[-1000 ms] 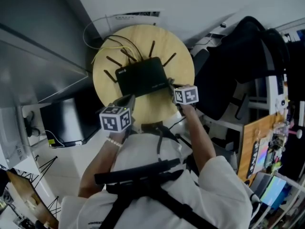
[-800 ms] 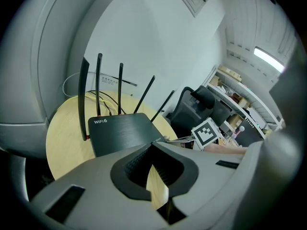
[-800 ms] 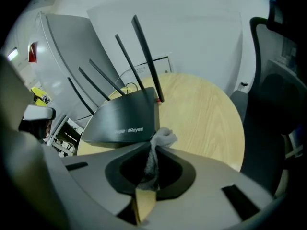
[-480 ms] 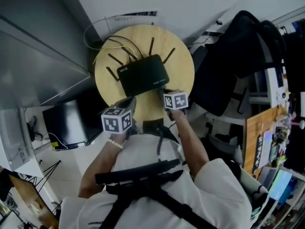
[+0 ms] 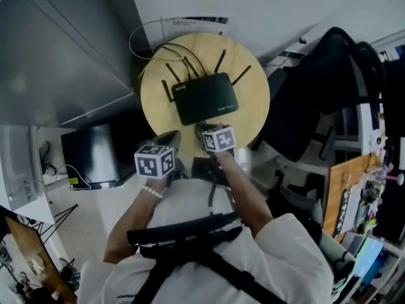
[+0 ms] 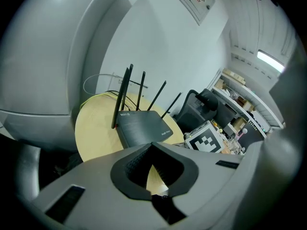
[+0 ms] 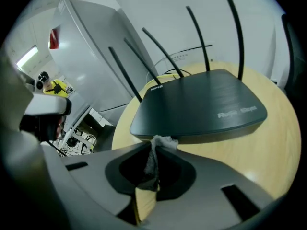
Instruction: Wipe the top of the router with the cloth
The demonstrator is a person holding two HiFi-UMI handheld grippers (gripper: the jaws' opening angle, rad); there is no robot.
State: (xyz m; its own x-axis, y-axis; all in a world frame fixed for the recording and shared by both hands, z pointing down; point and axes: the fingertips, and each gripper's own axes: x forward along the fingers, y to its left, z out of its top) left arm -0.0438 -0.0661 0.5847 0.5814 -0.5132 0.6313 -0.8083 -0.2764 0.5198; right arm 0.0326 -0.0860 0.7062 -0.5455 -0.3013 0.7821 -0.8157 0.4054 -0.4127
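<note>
A black router (image 5: 205, 98) with several upright antennas lies flat on a round wooden table (image 5: 253, 106). My right gripper (image 5: 202, 127) sits at the table's near edge, just short of the router's front side. In the right gripper view its jaws (image 7: 159, 140) are shut on a small pale cloth (image 7: 154, 158), whose tuft sticks out at the tips, just in front of the router (image 7: 201, 104). My left gripper (image 5: 169, 137) hovers at the near-left table edge. Its jaws (image 6: 152, 144) are shut on nothing, well short of the router (image 6: 141, 128).
Cables (image 5: 161, 49) run from the router's back to a wall panel. A grey cabinet (image 5: 69, 56) stands to the left, with a dark monitor (image 5: 95, 157) below it. A black chair with a bag (image 5: 323, 87) crowds the table's right side. Cluttered shelves (image 5: 367, 201) stand far right.
My right gripper has pulled leftward and back, from the router's near-right corner to the table's near edge, cloth still in it. The left gripper has hardly moved.
</note>
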